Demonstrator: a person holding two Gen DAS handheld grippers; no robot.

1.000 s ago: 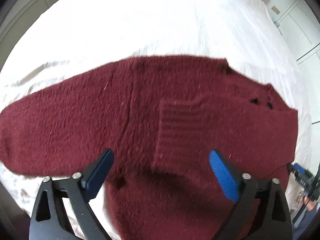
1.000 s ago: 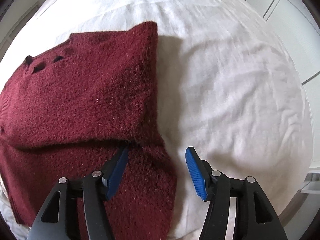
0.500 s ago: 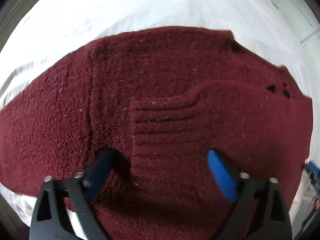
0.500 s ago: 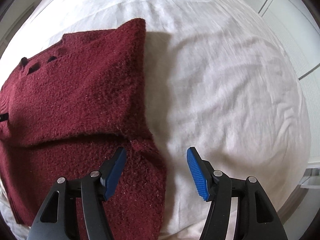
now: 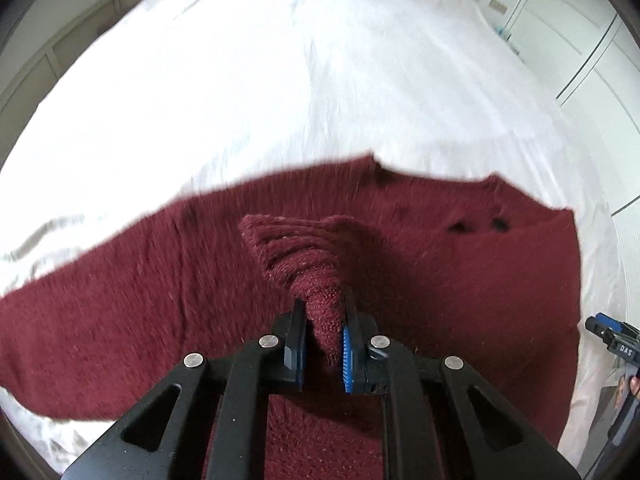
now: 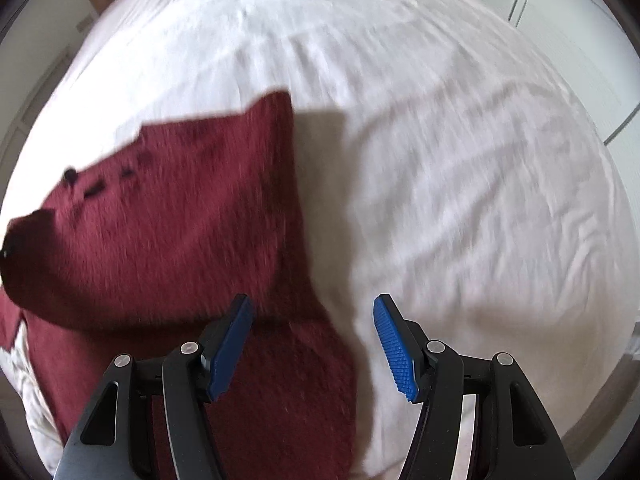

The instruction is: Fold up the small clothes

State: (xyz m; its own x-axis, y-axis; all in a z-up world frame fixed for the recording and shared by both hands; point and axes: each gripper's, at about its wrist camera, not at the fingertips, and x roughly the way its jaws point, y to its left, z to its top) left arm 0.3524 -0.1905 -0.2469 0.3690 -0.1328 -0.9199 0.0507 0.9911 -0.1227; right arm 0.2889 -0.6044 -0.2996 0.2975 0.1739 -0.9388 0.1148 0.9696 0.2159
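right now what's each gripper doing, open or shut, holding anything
Left gripper: shut on the ribbed cuff of the maroon sweater.
Right gripper: jaws open, holding nothing.

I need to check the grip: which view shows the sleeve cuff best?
Left wrist view: the ribbed cuff sits centred, pinched in the left claw. The right wrist view shows only the sweater body under the open right claw, no cuff.

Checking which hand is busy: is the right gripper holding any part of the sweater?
No, the right gripper has its jaws wide apart above the sweater, gripping nothing.
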